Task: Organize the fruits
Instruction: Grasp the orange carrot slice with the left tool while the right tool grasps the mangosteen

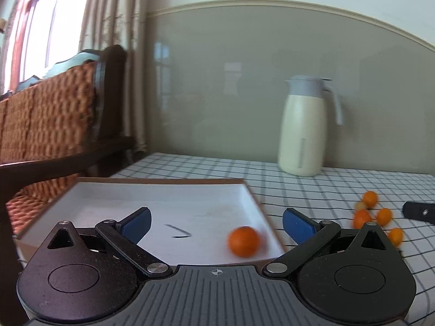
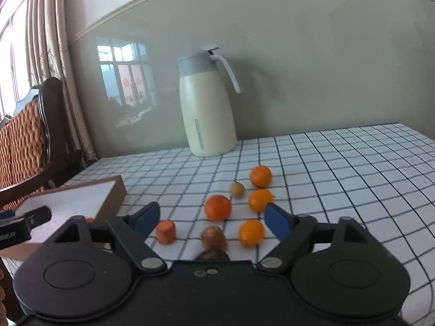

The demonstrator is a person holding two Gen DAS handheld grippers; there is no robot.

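Observation:
My left gripper (image 1: 216,225) is open and empty above a white tray with a brown rim (image 1: 252,198). A blurred orange fruit (image 1: 244,241) lies in the tray near its right wall. My right gripper (image 2: 212,218) is open and empty over a cluster of fruit on the checked cloth: several orange fruits (image 2: 217,207), a small tan fruit (image 2: 237,189), a brown fruit (image 2: 213,237) and a carrot piece (image 2: 165,232). The cluster also shows in the left wrist view (image 1: 376,214), right of the tray. The tray's corner (image 2: 108,190) shows at left in the right wrist view.
A cream jug with a grey lid (image 2: 208,108) stands at the back by the wall. A wooden chair with a woven orange cushion (image 1: 54,125) stands left of the table. A small dark bent object (image 1: 179,231) lies in the tray.

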